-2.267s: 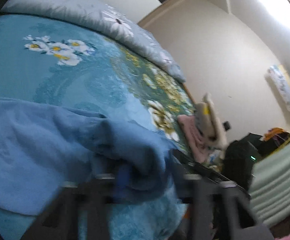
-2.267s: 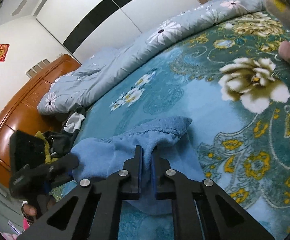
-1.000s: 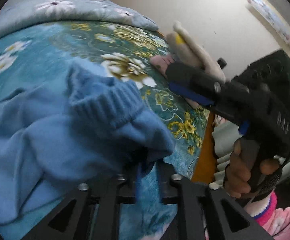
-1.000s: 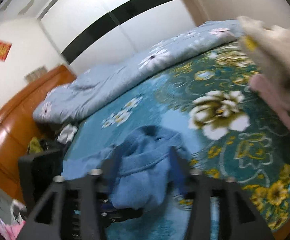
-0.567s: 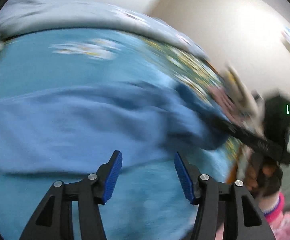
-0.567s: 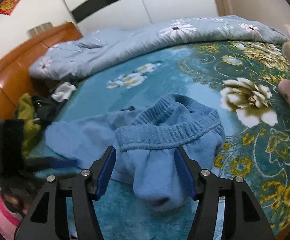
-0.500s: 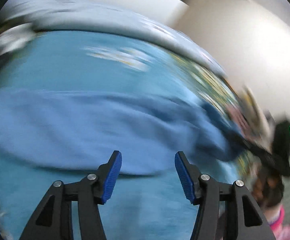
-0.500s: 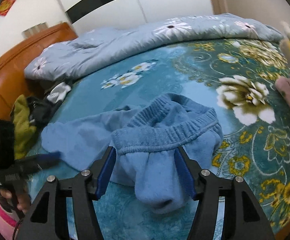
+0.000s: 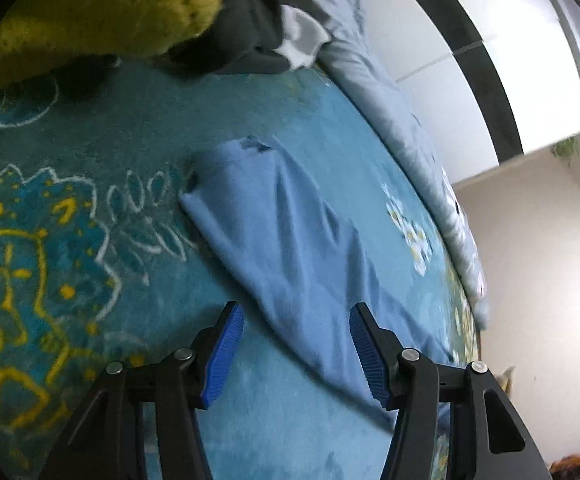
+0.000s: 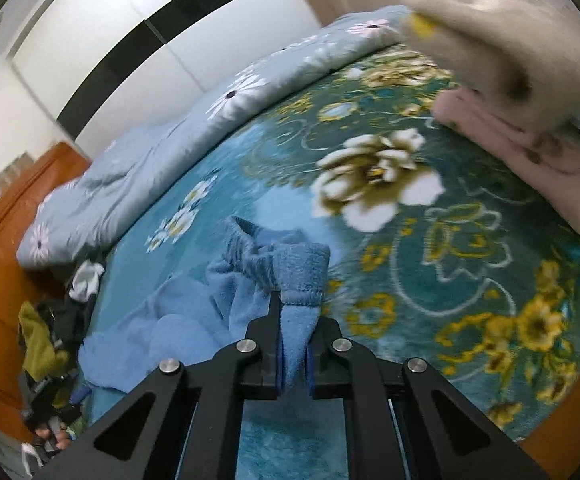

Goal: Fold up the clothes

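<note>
On bed, rumpled blue garment

The right gripper is clamped on the ribbed waistband of the blue pants, which trail away to the left across the flowered teal blanket. A pink folded cloth lies at the far right, under a blurred cream plush toy.
</note>
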Available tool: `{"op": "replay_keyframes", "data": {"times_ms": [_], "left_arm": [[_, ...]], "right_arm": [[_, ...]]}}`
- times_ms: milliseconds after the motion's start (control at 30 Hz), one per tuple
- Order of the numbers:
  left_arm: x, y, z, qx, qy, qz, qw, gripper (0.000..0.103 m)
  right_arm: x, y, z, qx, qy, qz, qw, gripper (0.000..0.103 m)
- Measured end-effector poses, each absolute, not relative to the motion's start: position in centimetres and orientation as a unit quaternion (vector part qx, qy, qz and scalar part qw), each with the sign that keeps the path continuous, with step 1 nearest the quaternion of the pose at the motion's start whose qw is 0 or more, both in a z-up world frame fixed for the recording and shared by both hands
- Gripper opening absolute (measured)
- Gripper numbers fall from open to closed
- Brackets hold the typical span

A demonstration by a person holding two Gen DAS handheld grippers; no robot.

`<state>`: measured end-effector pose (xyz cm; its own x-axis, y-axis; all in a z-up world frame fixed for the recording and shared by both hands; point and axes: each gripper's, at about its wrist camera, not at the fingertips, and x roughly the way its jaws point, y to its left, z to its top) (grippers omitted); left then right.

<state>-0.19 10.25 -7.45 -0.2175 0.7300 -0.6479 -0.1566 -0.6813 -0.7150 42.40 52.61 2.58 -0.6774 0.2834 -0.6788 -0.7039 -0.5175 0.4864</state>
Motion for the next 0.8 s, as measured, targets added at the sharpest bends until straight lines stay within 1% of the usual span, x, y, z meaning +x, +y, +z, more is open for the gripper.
{"op": "replay_keyframes", "data": {"times_ms": [67,100,133,200,333,467,567,700,800], "left_arm": [[-1.1,9.9,-8.0,-0.548,-0.279,0.730,0.297,0.056],[-1.1,9.9,-8.2,-0.545,-0.289,0.729,0.297,0.045],[-1.3,9.6,-8.1,-0.542,-0.283,0.733,0.297,0.025],[-1.4,9.7,-7.7,-0.537,-0.274,0.742,0.293,0.003],[-1.4,9.1,-4.7,-0.506,-0.258,0.763,0.309,0.003],[-0.9,8.8,0.1,-0.460,-0.232,0.781,0.354,0.003],[-3.0,11.2,2.6,-0.441,-0.204,0.794,0.365,0.003],[-7.6,15.2,5.1,-0.443,-0.206,0.788,0.376,0.003],[-9.8,17.9,10.3,-0.408,-0.217,0.797,0.389,0.002]], "right_arm": [[42.7,52.7,2.5,-0.269,0.392,0.827,0.300,0.008],[42.8,52.6,2.5,-0.269,0.392,0.827,0.299,0.008],[42.8,52.6,2.5,-0.268,0.393,0.828,0.299,0.008],[42.8,52.7,2.6,-0.266,0.393,0.829,0.297,0.008],[43.3,52.5,3.8,-0.248,0.387,0.841,0.285,0.006],[44.4,52.6,6.2,-0.212,0.389,0.857,0.263,0.006],[42.9,54.8,7.5,-0.210,0.392,0.859,0.254,0.006],[40.6,57.8,9.3,-0.211,0.394,0.861,0.244,0.006],[37.6,60.6,11.7,-0.210,0.393,0.865,0.233,0.006]]}}
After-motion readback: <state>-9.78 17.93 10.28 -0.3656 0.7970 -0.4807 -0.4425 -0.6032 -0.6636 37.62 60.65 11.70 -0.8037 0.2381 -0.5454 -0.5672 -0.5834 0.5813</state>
